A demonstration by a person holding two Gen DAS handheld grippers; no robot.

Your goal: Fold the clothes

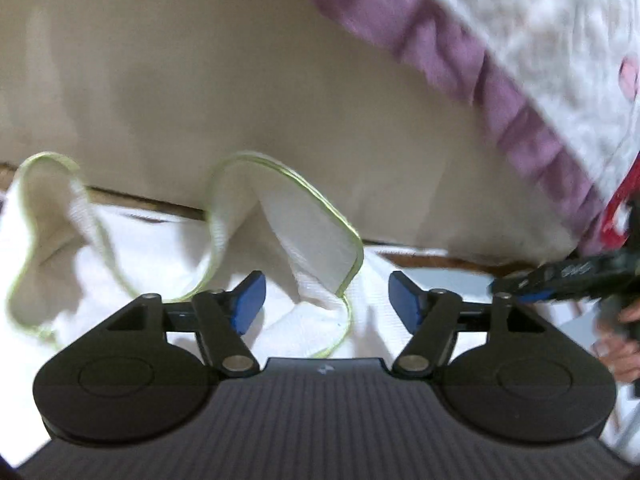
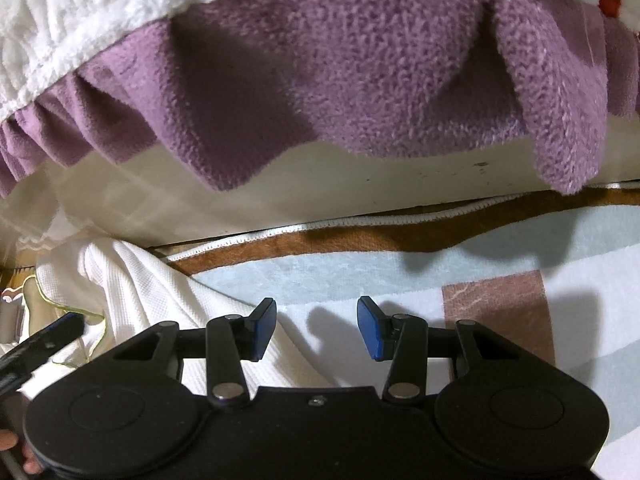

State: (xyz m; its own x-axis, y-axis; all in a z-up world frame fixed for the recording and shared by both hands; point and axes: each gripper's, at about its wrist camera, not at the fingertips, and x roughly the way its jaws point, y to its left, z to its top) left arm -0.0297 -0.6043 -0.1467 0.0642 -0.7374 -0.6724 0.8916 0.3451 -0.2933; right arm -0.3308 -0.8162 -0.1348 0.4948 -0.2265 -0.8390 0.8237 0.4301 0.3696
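Holding the left gripper (image 1: pixel 327 300) with its jaws spread wide, we grip nothing: the blue pads (image 1: pixel 250 302) stand clear of the cloth on both sides. Directly ahead of and below them lies the white garment (image 1: pixel 140 248), a waffle-knit piece edged in pale green piping (image 1: pixel 320 200). It is crumpled, with two openings standing up in loops, one to the left and one between the pads and the surface behind.

Our right gripper (image 2: pixel 316 328) is likewise released, jaws apart and empty. Its left pad (image 2: pixel 264 328) sits above the edge of the same white garment (image 2: pixel 132 280), which spreads away to the left; its right pad hangs over bare rug. In the left wrist view the right gripper (image 1: pixel 560 280) appears at the right edge, blurred, with part of the hand behind it.

Under the garment lies a rug (image 2: pixel 500 248) in pale blue and white with a brown band and a brownish rectangle. Behind the rug rises a cream vertical panel (image 2: pixel 280 200), seemingly the side of a bed. Over its top hangs a blanket (image 2: pixel 360 72) with a purple fleece ruffle and a white plush surface above.
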